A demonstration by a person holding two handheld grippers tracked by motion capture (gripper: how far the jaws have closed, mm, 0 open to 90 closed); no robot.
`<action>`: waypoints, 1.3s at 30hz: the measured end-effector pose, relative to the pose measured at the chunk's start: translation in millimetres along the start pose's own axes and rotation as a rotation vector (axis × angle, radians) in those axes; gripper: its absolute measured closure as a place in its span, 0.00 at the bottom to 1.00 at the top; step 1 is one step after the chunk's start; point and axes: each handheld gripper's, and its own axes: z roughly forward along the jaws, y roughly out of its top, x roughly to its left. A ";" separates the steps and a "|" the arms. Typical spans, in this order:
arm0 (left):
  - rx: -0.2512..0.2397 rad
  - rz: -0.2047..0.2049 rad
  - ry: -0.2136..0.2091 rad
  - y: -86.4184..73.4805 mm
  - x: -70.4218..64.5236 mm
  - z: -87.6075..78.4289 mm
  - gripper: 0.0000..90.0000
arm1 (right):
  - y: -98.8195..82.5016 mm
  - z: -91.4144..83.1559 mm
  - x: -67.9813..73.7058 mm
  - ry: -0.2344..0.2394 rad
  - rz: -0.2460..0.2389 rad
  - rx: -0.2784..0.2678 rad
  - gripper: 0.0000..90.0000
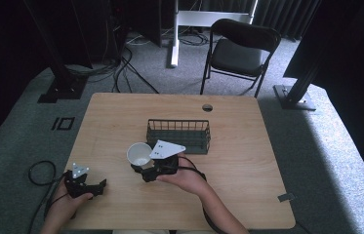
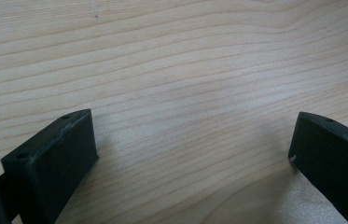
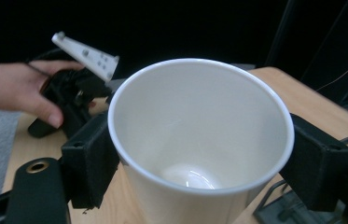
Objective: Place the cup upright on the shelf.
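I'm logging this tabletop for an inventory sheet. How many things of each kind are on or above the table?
White paper cup: 1
Black wire basket: 1
Handheld grippers: 2, left gripper and right gripper
Total: 4

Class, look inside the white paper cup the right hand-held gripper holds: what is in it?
The white paper cup looks empty: bare white walls and a shiny bottom. The table beneath it is covered by the cup itself.

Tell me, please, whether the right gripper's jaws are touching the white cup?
Touching: in the right gripper view, both black jaws of the right gripper press against opposite sides of the white cup.
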 end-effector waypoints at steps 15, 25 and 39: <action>0.002 0.000 -0.001 0.1 0.1 -0.1 0.01 | 31.8 -19.2 -26.2 -0.211 0.018 -0.111 0.22; 0.002 0.000 -0.001 0.1 0.1 -0.1 0.01 | 34.1 -32.5 -49.2 -0.403 0.058 -0.131 0.22; -0.001 -0.001 0.000 0.0 0.0 0.1 0.01 | 13.4 -46.1 -89.9 -0.604 0.142 -0.079 0.22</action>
